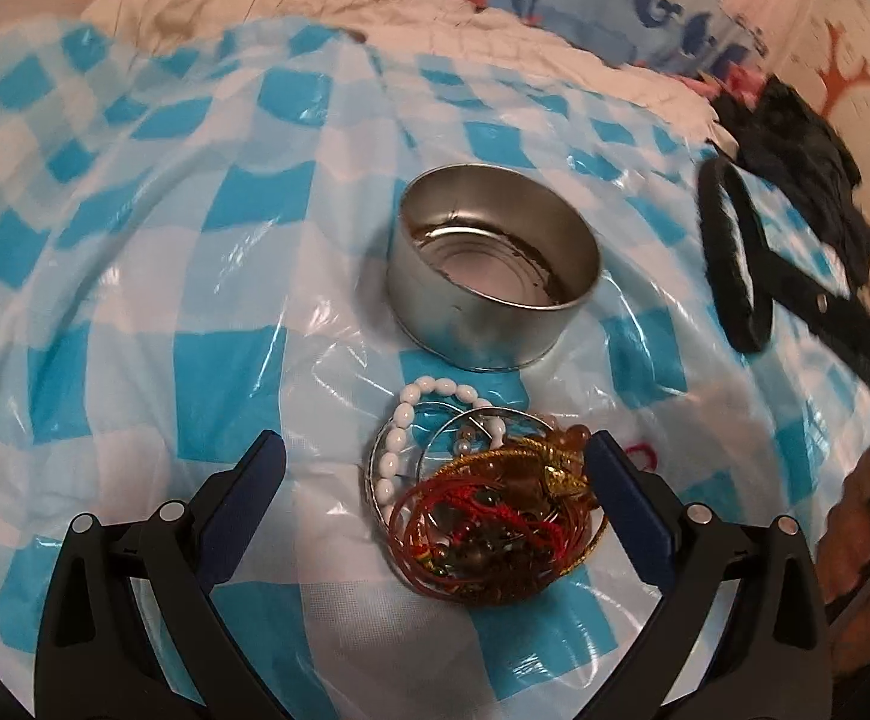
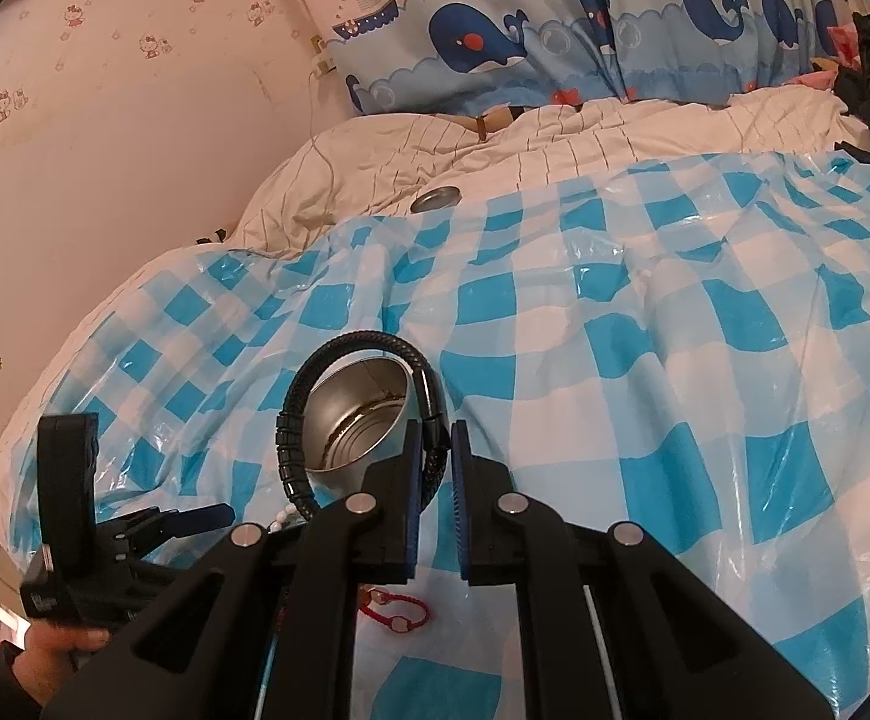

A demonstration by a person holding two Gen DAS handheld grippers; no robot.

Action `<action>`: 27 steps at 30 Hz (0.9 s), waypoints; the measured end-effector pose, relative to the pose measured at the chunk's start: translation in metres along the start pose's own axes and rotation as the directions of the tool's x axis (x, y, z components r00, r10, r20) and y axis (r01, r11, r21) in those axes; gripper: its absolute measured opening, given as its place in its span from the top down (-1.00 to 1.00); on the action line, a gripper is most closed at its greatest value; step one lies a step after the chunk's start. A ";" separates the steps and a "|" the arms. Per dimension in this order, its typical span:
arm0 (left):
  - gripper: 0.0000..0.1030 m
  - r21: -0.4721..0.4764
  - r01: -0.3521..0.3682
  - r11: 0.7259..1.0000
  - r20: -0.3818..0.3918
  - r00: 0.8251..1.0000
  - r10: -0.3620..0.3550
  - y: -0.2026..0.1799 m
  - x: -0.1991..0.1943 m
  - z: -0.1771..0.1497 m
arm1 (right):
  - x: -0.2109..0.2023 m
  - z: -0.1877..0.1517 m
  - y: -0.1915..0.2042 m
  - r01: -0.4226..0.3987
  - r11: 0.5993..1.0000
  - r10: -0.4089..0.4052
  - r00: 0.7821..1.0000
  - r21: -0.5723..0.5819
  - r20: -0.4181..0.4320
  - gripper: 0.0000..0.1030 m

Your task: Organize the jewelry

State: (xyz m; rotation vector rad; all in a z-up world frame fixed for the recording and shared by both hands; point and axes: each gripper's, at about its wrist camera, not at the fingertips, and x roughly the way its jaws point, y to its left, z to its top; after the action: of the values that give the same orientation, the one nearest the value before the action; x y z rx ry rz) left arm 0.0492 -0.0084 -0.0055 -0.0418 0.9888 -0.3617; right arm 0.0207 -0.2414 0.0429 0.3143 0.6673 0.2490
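A round silver tin (image 1: pixel 492 267) stands open and empty on the blue-and-white checked plastic sheet (image 1: pixel 135 276). In front of it lies a pile of jewelry (image 1: pixel 483 516): a white bead bracelet (image 1: pixel 402 420), silver bangles, red cords and brown beads. My left gripper (image 1: pixel 435 462) is open, low over the pile, its right finger beside it. My right gripper (image 2: pixel 437 450) is shut on a black bracelet (image 2: pixel 297 414) and holds it just above the tin (image 2: pixel 357 426). The black bracelet also shows in the left wrist view (image 1: pixel 732 252).
A small red cord bracelet (image 2: pixel 396 612) lies on the sheet under my right gripper. A tin lid (image 2: pixel 435 199) rests on the cream quilt (image 2: pixel 555 138) at the back. Dark clothing (image 1: pixel 795 132) lies at the right. A whale-print curtain (image 2: pixel 555 30) hangs behind.
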 end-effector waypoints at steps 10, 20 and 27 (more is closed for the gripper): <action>-0.25 0.050 0.016 0.999 -0.024 1.000 -0.015 0.000 -0.013 -0.025 | 0.002 -0.002 0.000 -0.010 1.000 0.010 1.000 0.007 -0.008 0.80; 0.64 0.047 0.046 0.998 -0.024 0.999 -0.044 0.001 -0.021 -0.029 | 0.005 -0.004 0.002 -0.009 1.000 0.009 1.000 0.006 -0.022 0.80; 0.94 0.077 0.032 0.996 0.021 0.999 -0.034 -0.002 -0.033 -0.025 | 0.006 -0.004 0.002 -0.009 1.000 0.009 1.000 0.004 -0.024 0.80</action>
State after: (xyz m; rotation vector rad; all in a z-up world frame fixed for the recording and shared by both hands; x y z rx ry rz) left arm 0.0116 0.0031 0.0082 0.0077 0.9519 -0.4287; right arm 0.0220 -0.2364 0.0374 0.3189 0.6899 0.2598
